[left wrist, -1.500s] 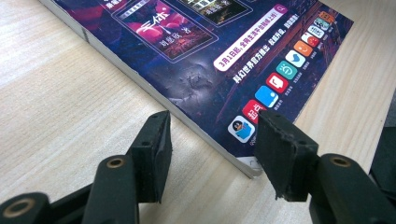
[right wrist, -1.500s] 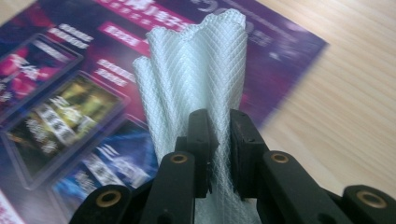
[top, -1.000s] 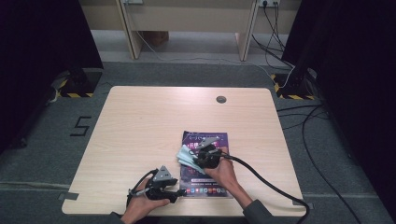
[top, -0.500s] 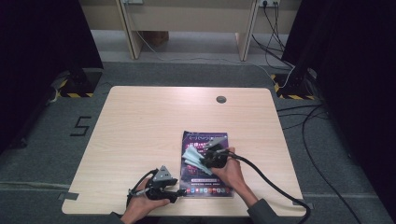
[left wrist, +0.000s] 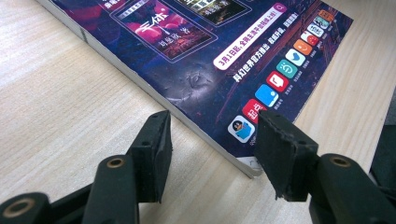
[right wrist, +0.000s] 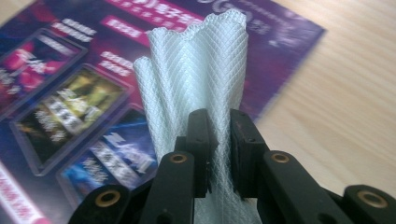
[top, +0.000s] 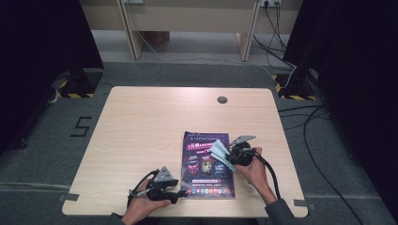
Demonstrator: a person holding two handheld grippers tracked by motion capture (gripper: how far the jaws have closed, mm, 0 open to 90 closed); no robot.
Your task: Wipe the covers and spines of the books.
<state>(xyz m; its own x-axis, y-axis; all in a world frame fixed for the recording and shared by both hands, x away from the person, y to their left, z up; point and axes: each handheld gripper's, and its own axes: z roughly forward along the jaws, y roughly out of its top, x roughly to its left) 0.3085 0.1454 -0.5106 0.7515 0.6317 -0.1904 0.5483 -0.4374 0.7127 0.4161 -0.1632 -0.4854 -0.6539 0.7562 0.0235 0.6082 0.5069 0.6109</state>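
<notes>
In the high view, a magazine (top: 208, 164) with a dark purple cover lies flat on the near middle of the wooden table (top: 141, 126). The right gripper (top: 228, 156) hangs over the magazine's right edge, held in the person's right hand (top: 253, 168), and a pale folded cloth (top: 220, 153) sticks out from it toward the left. The left gripper (top: 180, 193) rests low at the magazine's near left corner, held in the left hand (top: 143, 206).

In the left gripper view, the jaws stand apart with nothing pressed between them. The magazine's near corner (left wrist: 243, 161) lies between the two pads: one fingertip (left wrist: 156, 149) sits on bare table beside the spine, and the other (left wrist: 280, 154) sits over the cover's edge with its row of coloured app icons.

In the right gripper view, the jaws are pinched on the cloth (right wrist: 196, 74), a white mesh-textured wipe that stands up in soft folds from between the pads (right wrist: 201, 140). Behind it lies the magazine cover (right wrist: 70, 93), and bare table wood shows at right.
</notes>
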